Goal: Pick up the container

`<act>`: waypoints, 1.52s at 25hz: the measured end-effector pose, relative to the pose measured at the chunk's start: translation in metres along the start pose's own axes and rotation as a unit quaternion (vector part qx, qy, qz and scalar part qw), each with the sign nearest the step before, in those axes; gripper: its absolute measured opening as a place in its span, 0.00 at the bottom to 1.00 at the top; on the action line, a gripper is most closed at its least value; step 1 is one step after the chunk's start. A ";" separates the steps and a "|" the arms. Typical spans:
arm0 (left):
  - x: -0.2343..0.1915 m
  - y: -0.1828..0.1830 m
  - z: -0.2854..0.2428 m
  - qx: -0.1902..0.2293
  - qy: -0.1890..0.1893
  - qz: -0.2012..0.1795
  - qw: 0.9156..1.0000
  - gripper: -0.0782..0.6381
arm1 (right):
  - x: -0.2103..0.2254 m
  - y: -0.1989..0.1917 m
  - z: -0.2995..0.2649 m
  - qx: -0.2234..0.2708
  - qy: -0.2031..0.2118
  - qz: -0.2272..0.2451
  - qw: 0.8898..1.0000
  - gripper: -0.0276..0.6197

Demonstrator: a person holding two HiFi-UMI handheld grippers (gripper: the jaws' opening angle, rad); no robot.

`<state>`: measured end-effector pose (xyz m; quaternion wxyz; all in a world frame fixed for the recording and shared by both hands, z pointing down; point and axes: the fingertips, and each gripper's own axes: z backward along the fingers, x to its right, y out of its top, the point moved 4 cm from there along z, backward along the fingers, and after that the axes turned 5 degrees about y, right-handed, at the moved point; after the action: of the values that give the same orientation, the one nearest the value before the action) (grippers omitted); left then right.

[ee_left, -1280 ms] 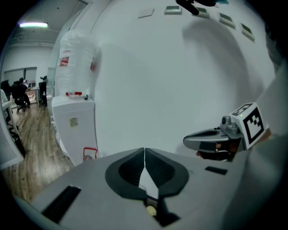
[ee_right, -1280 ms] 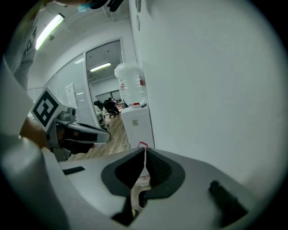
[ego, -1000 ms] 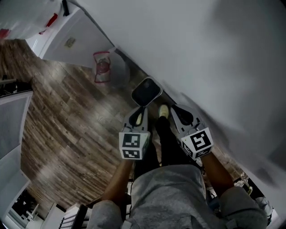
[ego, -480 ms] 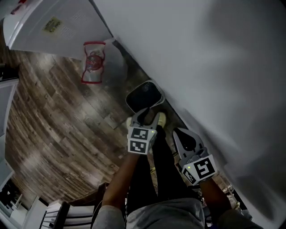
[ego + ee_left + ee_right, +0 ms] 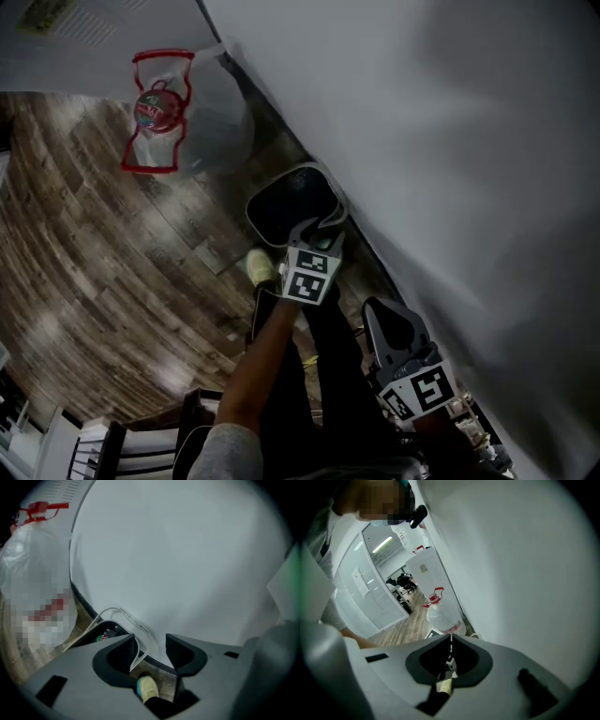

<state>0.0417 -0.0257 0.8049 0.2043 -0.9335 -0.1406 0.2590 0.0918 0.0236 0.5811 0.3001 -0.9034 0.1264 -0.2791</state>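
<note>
Wall (image 5: 450, 141) first, white, filling the right of the head view; wood-plank floor (image 5: 94, 272) to its left. Further up the floor, well apart from the work and against the same wall, clear plastic bag (image 5: 164, 112) with red handles.

Container (image 5: 291, 202) flat on the floor at the wall's foot: dark tray under a clear lid, rounded corners. Long axis seemingly across the head view, one end toward the wall, though hard to call for sure. Not yet lifted.

Left tongs (image 5: 150, 644) right at its near edge, far closer than the other pair. Opening at this moment, pads wide apart and pressing on nothing. Clear lid rim (image 5: 133, 620) running down between them, close along the inner face of the left-hand pad; touching or not, too fine to tell. Tray itself straight ahead of the gap and slightly to the left.

Right tongs (image 5: 451, 638) well back from the container, near the wall, clenched to a thin slit with nothing between.

Likely next, as a judgement only: centring that rim in the left pair's gap, closing on it, then raising it level.

Smallest in view, pale yellow shoe (image 5: 261, 267) near the container's near corner.
</note>
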 end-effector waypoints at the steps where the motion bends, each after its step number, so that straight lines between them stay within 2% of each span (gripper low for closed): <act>1: 0.000 -0.004 -0.012 -0.003 -0.003 -0.004 1.000 0.41 | 0.002 -0.003 -0.003 0.000 0.000 -0.002 1.000 0.08; 6: 0.002 -0.022 -0.059 -0.014 -0.025 -0.020 0.999 0.41 | 0.012 -0.015 -0.019 0.003 -0.003 0.005 1.000 0.08; 13: 0.002 -0.044 -0.102 -0.035 -0.033 -0.037 0.998 0.41 | 0.018 -0.024 -0.044 0.002 0.010 0.012 1.000 0.08; 16: 0.001 -0.045 -0.116 -0.044 -0.036 -0.045 0.997 0.41 | 0.023 -0.026 -0.049 0.002 0.009 0.013 1.000 0.08; 20: 0.006 -0.040 -0.127 -0.050 -0.037 -0.037 0.997 0.41 | 0.026 -0.027 -0.047 0.006 0.006 0.010 1.000 0.08; 21: 0.006 -0.040 -0.128 -0.051 -0.035 -0.035 0.997 0.39 | 0.026 -0.026 -0.047 0.007 0.007 0.009 1.000 0.08; 23: 0.006 -0.037 -0.130 -0.048 -0.029 -0.032 0.998 0.28 | 0.025 -0.024 -0.045 0.009 0.011 0.007 1.000 0.08; 27: 0.011 -0.035 -0.125 -0.046 -0.027 -0.031 0.998 0.17 | 0.024 -0.023 -0.041 0.004 0.017 0.004 1.000 0.08; 31: 0.006 -0.038 -0.102 -0.042 -0.030 -0.005 0.999 0.17 | 0.016 -0.017 -0.033 0.006 0.022 0.000 1.000 0.08; 38: -0.021 -0.060 -0.047 -0.047 -0.035 0.102 0.993 0.17 | -0.011 0.000 -0.022 0.008 0.042 -0.010 0.999 0.08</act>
<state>0.0403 0.0049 0.8776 0.1272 -0.9418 -0.0638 0.3045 0.0700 0.0173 0.5913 0.2990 -0.8898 0.1279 -0.3202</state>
